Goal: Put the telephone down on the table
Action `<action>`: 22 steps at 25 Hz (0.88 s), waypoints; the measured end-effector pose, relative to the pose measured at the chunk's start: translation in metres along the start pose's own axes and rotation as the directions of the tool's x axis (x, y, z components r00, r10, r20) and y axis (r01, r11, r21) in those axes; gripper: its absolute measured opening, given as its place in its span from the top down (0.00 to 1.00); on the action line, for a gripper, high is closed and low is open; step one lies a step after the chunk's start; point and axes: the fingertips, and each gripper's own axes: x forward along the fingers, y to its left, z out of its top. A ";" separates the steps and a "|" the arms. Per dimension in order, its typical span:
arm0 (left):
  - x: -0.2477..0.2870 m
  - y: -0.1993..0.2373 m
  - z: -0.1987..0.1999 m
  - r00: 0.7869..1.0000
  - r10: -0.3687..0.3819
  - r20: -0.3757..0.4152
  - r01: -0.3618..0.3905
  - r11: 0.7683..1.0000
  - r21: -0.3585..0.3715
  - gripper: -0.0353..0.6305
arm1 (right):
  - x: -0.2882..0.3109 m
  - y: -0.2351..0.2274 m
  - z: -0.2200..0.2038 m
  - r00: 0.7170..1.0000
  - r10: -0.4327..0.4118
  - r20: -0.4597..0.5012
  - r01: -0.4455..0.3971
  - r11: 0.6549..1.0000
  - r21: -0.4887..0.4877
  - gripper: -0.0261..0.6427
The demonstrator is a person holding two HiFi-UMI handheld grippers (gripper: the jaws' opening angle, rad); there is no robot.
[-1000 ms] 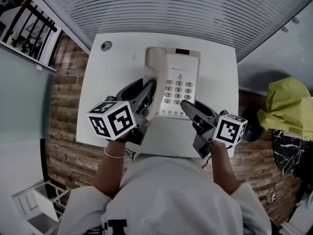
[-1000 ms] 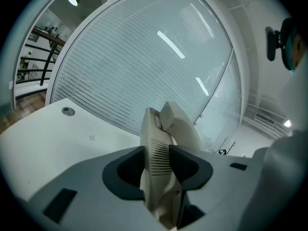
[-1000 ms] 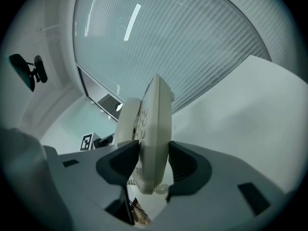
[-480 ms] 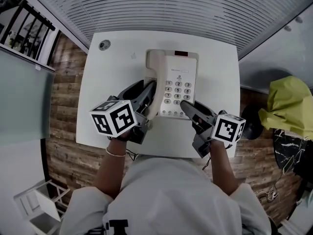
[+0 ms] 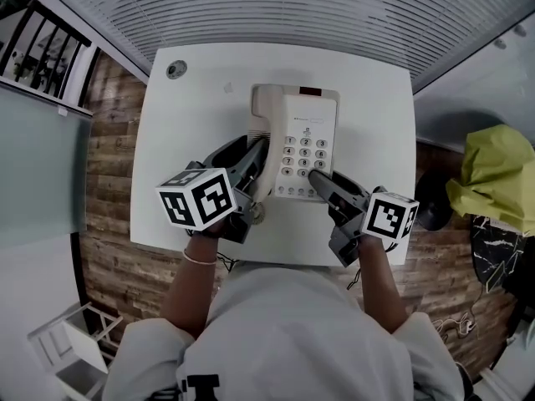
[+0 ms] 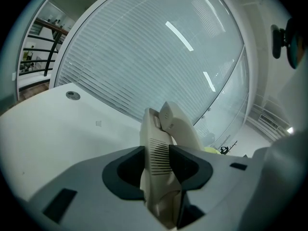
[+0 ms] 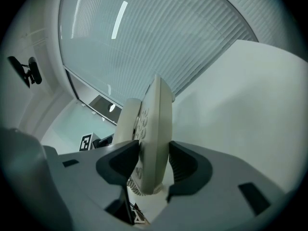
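Note:
A cream desk telephone point(image 5: 301, 140) with its handset on the left side is over the white table point(image 5: 192, 124). My left gripper point(image 5: 257, 161) is shut on the telephone's left edge under the handset, which shows between the jaws as a ribbed cream side point(image 6: 156, 162). My right gripper point(image 5: 316, 179) is shut on the telephone's near right edge by the keypad, and that edge point(image 7: 154, 143) stands upright between the jaws. Whether the telephone's base touches the table is hidden.
A round grommet point(image 5: 175, 69) sits in the table's far left corner. Slatted blinds point(image 5: 292, 7) run behind the table. A yellow-green cloth point(image 5: 493, 195) lies off the table's right side over wooden floor.
Both grippers and the telephone have kept their grip and place relative to each other. The view has shifted slightly, with the table showing a little larger.

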 end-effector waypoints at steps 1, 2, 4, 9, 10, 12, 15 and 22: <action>0.000 0.002 -0.002 1.000 0.001 -0.004 -0.001 1.000 -0.002 0.71 | 0.001 -0.001 -0.002 1.000 -0.003 -0.002 0.003 1.000 0.004 0.65; 0.001 0.004 -0.003 1.000 0.002 -0.008 -0.002 1.000 -0.003 0.71 | 0.002 -0.003 -0.003 1.000 -0.006 -0.004 0.006 1.000 0.008 0.65; 0.003 0.007 -0.006 1.000 0.003 -0.016 -0.003 1.000 -0.008 0.71 | 0.003 -0.006 -0.006 1.000 -0.016 -0.007 0.016 1.000 0.016 0.65; 0.007 0.015 -0.014 0.999 0.009 -0.038 -0.010 1.000 -0.023 0.71 | 0.003 -0.019 -0.012 0.998 -0.058 -0.024 0.059 0.998 0.023 0.65; 0.009 0.016 -0.015 0.999 0.010 -0.042 -0.011 1.000 -0.024 0.71 | 0.004 -0.021 -0.013 0.998 -0.063 -0.026 0.064 0.998 0.025 0.65; 0.012 0.018 -0.019 0.999 0.013 -0.052 -0.014 1.000 -0.024 0.71 | 0.002 -0.027 -0.014 0.995 -0.092 -0.034 0.092 0.995 0.022 0.65; 0.016 0.019 -0.022 0.998 0.018 -0.062 -0.020 1.000 -0.022 0.71 | 0.000 -0.034 -0.015 0.994 -0.104 -0.035 0.105 0.994 0.033 0.65; 0.022 0.027 -0.034 0.996 0.024 -0.083 -0.028 0.999 -0.047 0.71 | 0.002 -0.047 -0.021 0.994 -0.109 -0.027 0.110 0.993 0.049 0.65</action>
